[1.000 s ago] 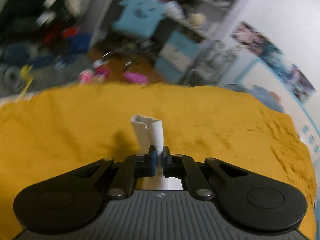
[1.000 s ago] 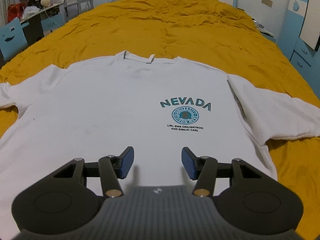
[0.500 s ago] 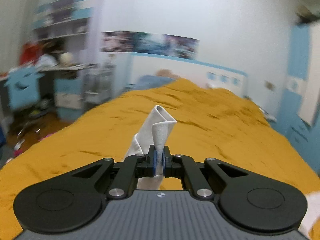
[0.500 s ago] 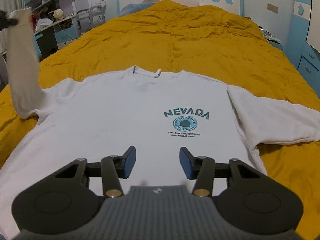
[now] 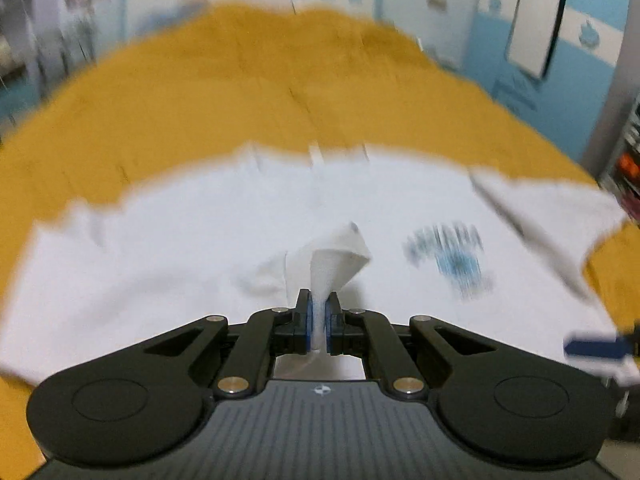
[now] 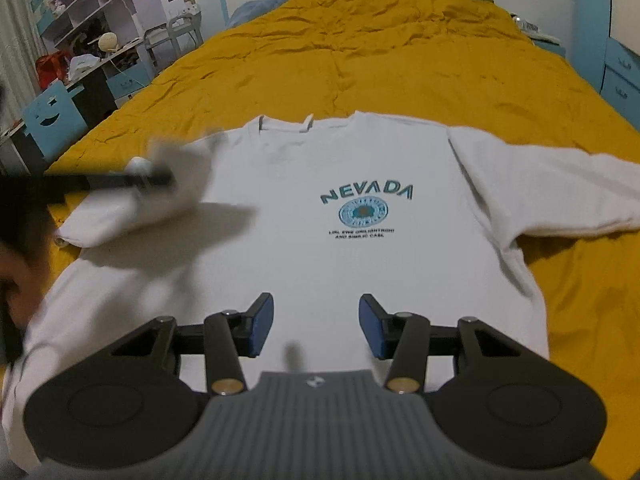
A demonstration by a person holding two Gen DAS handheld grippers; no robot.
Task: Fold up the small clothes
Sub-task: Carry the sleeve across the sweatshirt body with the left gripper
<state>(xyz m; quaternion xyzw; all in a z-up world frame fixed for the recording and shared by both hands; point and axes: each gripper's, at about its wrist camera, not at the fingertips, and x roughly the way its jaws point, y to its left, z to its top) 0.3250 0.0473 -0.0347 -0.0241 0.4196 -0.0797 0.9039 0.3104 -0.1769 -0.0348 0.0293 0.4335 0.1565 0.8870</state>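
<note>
A: Status? White shirt (image 6: pixel 340 248) flat, centre of the yellow bed (image 6: pixel 360 60), collar toward the headboard.

B: Left gripper (image 5: pixel 317 322) clamps the left sleeve cuff (image 5: pixel 340 256), over the chest. Right gripper (image 6: pixel 316 328) half open, empty. Right sleeve (image 6: pixel 552 196) and body unfolded.

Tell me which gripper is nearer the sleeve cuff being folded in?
Left. The left gripper is shut on the sleeve cuff, carrying it over the sweatshirt. The right gripper hangs open above the hem, apart from it.
</note>
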